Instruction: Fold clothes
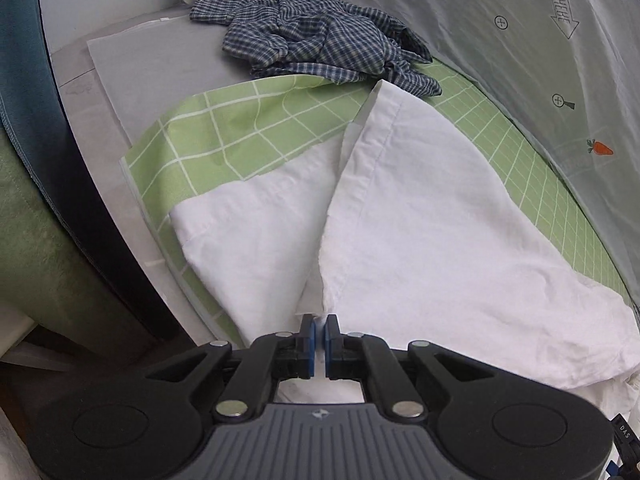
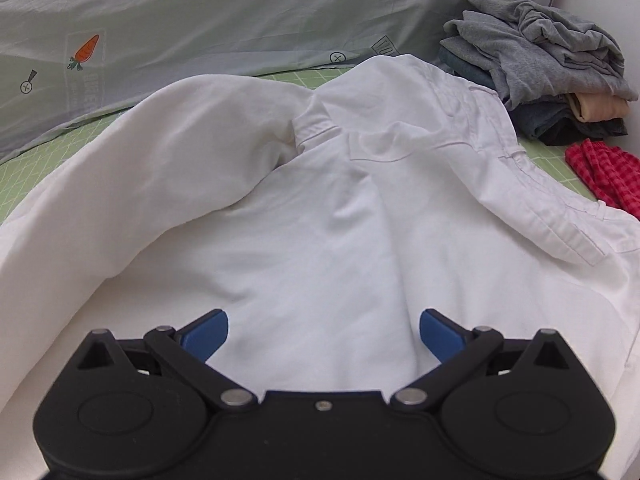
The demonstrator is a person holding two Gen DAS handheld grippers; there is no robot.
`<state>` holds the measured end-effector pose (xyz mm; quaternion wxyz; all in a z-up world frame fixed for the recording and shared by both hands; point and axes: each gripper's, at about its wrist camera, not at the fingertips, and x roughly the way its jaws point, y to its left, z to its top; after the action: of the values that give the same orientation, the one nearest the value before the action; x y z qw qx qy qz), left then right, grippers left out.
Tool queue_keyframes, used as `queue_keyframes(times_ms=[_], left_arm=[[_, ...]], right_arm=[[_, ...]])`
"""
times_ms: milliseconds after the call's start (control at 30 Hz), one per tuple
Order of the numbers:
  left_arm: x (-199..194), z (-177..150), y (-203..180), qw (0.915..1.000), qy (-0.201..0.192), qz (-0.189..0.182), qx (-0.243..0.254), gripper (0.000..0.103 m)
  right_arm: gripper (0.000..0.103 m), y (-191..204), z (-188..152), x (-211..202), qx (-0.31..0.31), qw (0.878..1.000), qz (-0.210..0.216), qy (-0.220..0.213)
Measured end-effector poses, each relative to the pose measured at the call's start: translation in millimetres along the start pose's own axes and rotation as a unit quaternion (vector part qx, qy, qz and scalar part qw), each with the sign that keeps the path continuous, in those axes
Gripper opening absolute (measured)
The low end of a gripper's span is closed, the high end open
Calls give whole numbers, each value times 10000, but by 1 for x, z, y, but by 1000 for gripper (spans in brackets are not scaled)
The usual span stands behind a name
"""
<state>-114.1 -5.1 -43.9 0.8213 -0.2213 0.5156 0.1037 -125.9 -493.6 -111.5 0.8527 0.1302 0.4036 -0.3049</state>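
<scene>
A white shirt [image 1: 420,216] lies spread on a green checked sheet [image 1: 248,128], its front panels parting in a V. My left gripper [image 1: 319,330] is shut on the shirt's white hem, a sliver of cloth pinched between the blue pads. In the right wrist view the same white shirt [image 2: 320,200] fills the middle, collar [image 2: 320,124] up and a sleeve draped to the left. My right gripper [image 2: 323,334] hovers open over the shirt's body, blue fingertips [image 2: 208,332] wide apart with nothing pressed between them.
A crumpled blue plaid shirt [image 1: 316,44] lies beyond the white one. A pale quilt with carrot print [image 1: 540,60] runs along the right. A stack of folded grey and dark clothes [image 2: 540,68] and a red checked garment [image 2: 604,176] sit at right. A dark bed edge [image 1: 80,208] borders the left.
</scene>
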Motion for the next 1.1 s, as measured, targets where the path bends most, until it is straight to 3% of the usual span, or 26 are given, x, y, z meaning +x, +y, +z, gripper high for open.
queue_keyframes(times_ms=[133,267,400,567,667,800,967,1033,1100], left_arm=[[3,9,8,9997,193,-114,40,12],[-13,33,5,9994,-94,-239,212,24],[-21,70,11,9962,-431,-752,-4,32],[11,112,-4,9952,-407,-813,368,45],[37,131,-15,9945,-322,-785,608,57],[62,154,-31,9911,-232,-926,929,61],[89,176,-47,9867,-73,-1046,1240,59],[96,181,-51,9848,-11,-1146,1304,58],[101,186,-55,9818,32,-1311,1372,32]], right_arm=[[103,9,4,-13,63,9995,-189,-231],[103,14,16,-31,324,9965,-430,-637],[103,20,31,-49,863,9913,-383,-917],[103,41,34,-55,1138,9888,-109,-956],[103,59,30,-53,1062,9904,-46,-885],[102,76,27,-46,1141,9913,48,-657],[81,92,24,-29,1308,9911,87,-243],[66,98,24,-21,1328,9910,81,-107],[51,104,25,-13,1372,9904,150,-14]])
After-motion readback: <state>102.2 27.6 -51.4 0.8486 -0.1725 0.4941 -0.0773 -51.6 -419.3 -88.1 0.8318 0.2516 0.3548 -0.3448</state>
